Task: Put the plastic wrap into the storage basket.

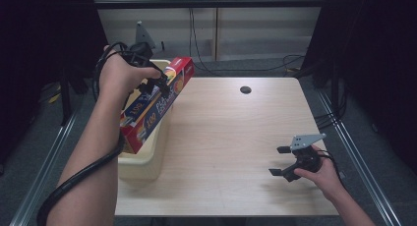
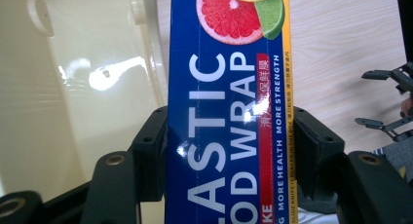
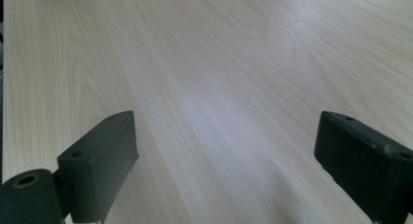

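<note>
A long red and blue box of plastic food wrap hangs tilted above a cream plastic bin at the table's left edge. My left gripper is shut on the box near its upper end. In the left gripper view the two black jaws press both sides of the box, with the bin's inside beneath. My right gripper rests low at the front right of the table with its jaws wide open and nothing between them; its view looks along bare wood.
The light wooden table has a small dark round hole near its far edge. Dark floor and metal rails flank the table. Cables run along the back wall.
</note>
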A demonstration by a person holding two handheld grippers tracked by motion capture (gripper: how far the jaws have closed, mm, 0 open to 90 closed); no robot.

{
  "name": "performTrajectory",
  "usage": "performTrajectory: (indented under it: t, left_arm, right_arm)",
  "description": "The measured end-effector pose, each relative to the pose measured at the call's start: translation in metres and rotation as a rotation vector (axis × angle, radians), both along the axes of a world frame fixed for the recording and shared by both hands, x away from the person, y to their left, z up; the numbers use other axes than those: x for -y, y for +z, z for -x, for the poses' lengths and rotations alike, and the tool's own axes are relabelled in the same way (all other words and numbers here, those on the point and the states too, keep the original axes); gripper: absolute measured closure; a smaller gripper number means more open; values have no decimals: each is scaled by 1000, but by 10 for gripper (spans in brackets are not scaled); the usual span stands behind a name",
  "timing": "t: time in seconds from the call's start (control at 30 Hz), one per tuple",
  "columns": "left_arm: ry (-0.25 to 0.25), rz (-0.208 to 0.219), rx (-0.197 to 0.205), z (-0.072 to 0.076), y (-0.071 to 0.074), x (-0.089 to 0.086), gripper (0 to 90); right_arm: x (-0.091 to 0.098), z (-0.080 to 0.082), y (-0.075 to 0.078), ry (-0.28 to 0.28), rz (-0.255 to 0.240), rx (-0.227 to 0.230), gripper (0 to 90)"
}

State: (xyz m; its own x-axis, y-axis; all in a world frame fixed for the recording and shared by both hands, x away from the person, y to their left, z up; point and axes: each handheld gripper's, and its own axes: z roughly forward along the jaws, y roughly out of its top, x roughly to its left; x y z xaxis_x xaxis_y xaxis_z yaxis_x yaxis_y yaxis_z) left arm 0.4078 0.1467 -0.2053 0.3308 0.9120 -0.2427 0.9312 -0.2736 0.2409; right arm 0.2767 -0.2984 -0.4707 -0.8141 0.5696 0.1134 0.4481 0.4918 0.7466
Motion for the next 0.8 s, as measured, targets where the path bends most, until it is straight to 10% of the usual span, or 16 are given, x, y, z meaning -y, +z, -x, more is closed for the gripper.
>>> performTrajectory:
  t: [0.8]
  left_arm:
    - [51,-12,23,10,17,-23,411]
  right_arm:
    - [-1,0,0,3,0,1,82]
